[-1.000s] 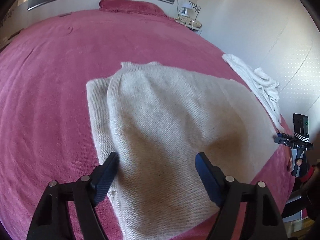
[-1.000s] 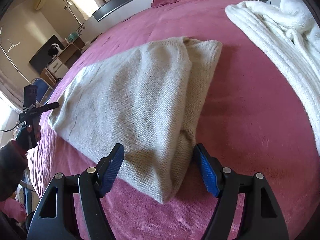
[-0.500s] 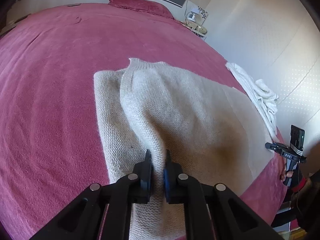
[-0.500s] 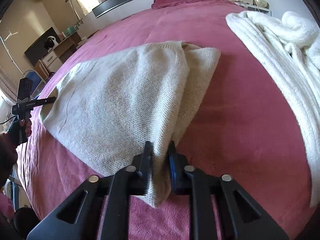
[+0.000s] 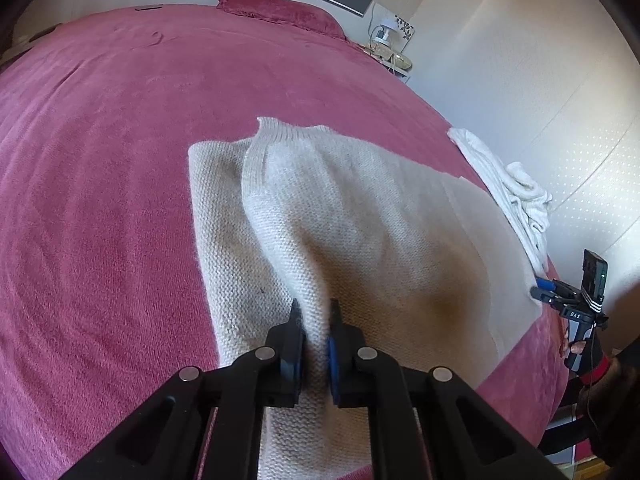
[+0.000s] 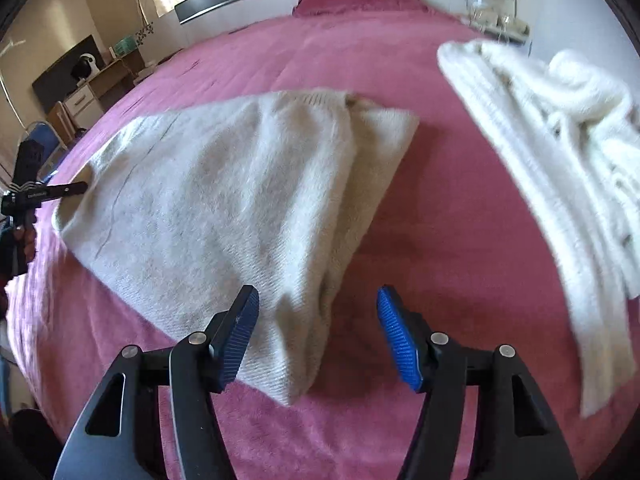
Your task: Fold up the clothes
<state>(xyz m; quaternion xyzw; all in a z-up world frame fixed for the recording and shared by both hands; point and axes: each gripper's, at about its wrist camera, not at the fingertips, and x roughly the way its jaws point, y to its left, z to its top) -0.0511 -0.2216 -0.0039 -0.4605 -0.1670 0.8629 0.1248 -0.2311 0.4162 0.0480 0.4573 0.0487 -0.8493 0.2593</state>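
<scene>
A beige knitted sweater (image 5: 360, 216) lies partly folded on the pink bedspread (image 5: 100, 160). My left gripper (image 5: 314, 320) is shut on a raised ridge of the sweater near its near edge. In the right wrist view the same sweater (image 6: 224, 200) lies ahead with a corner hanging toward me. My right gripper (image 6: 318, 312) is open, its blue pads on either side of that corner and not touching it. The right gripper also shows in the left wrist view (image 5: 576, 304) at the sweater's far right edge. The left gripper shows in the right wrist view (image 6: 36, 192).
A white fluffy garment (image 6: 560, 160) lies crumpled on the bed to the right, also in the left wrist view (image 5: 508, 188). A pink pillow (image 5: 280, 6) is at the headboard. A bedside table (image 5: 392, 56) and a white wall are on the right.
My right gripper was shut on the sweater's corner half a second ago and has opened and let it go. My left gripper shut on the sweater and still holds it.
</scene>
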